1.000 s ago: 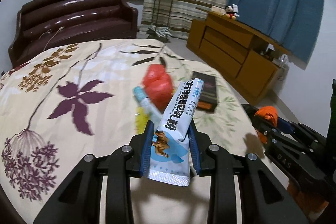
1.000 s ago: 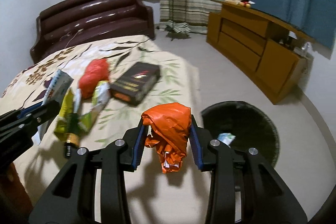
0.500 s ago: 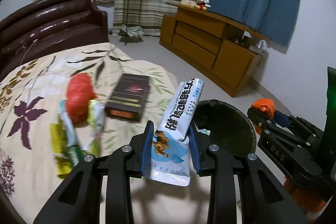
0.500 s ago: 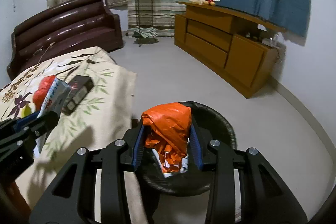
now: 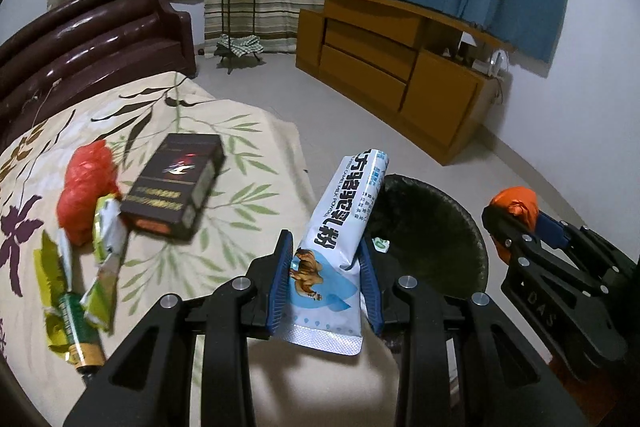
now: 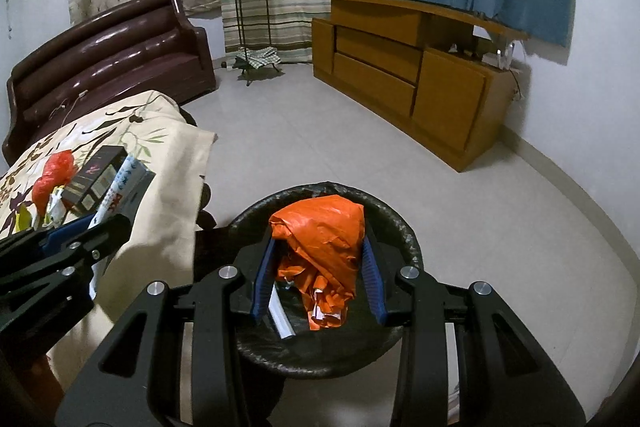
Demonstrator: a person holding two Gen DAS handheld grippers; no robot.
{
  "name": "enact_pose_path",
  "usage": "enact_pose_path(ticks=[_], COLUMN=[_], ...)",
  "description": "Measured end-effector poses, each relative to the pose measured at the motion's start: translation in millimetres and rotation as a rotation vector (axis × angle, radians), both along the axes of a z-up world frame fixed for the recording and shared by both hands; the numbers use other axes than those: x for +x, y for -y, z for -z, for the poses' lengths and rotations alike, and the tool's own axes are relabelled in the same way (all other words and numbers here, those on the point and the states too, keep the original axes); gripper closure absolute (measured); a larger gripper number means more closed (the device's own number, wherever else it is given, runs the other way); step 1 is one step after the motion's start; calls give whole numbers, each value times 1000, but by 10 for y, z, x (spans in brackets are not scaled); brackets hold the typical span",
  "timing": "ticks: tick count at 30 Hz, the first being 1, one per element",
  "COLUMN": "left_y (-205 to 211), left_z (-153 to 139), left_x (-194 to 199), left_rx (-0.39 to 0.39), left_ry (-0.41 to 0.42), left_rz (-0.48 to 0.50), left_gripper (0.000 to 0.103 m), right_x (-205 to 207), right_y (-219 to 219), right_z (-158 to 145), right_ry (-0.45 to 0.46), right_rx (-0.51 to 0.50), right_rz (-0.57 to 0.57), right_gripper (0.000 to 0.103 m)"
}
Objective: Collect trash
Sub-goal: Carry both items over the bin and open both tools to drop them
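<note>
Now both grippers are carrying trash at the bin.

Low in frame, the left gripper (image 5: 325, 281) is clamping a white sachet (image 5: 340, 231); the right gripper (image 6: 318, 277) is pinching an orange bag (image 6: 324, 235) over the black bin (image 6: 394, 227). Farther left, wrappers (image 5: 100, 259) are lying on the bedspread (image 5: 240, 131).

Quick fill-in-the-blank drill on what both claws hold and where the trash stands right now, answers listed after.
1. The right claw grips a crumpled ____ plastic bag.
2. The left claw grips a white and blue ____.
3. The right claw's load hangs above the black-lined ____.
4. The dark box lies on the floral ____.

Missing words: orange; sachet; bin; bedspread
</note>
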State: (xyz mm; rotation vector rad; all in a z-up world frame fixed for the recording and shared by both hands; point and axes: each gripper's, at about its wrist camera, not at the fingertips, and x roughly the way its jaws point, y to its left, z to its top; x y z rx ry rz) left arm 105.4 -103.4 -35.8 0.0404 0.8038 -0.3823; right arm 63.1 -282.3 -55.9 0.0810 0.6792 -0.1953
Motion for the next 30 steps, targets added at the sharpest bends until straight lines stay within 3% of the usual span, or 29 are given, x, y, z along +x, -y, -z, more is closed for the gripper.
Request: enact_pose_path(ticks=[16,19,22,30], left_y=[398,395,388,306], left_z=[155,158,150,98], left_x=[201,213,219,185], left_rx=[77,77,69,43], left_ry=[-25,-32,-32,-18], left_rz=[28,22,15,-5], left_gripper=[69,67,57,52], right_x=[187,194,206,123], right_y=[262,286,306,283], right_z=[131,152,151,83], right_ry=[-9,-7,-7,17], right_rx=[23,29,40,37], right_rz=[12,18,26,44], right_gripper=[65,58,56,54])
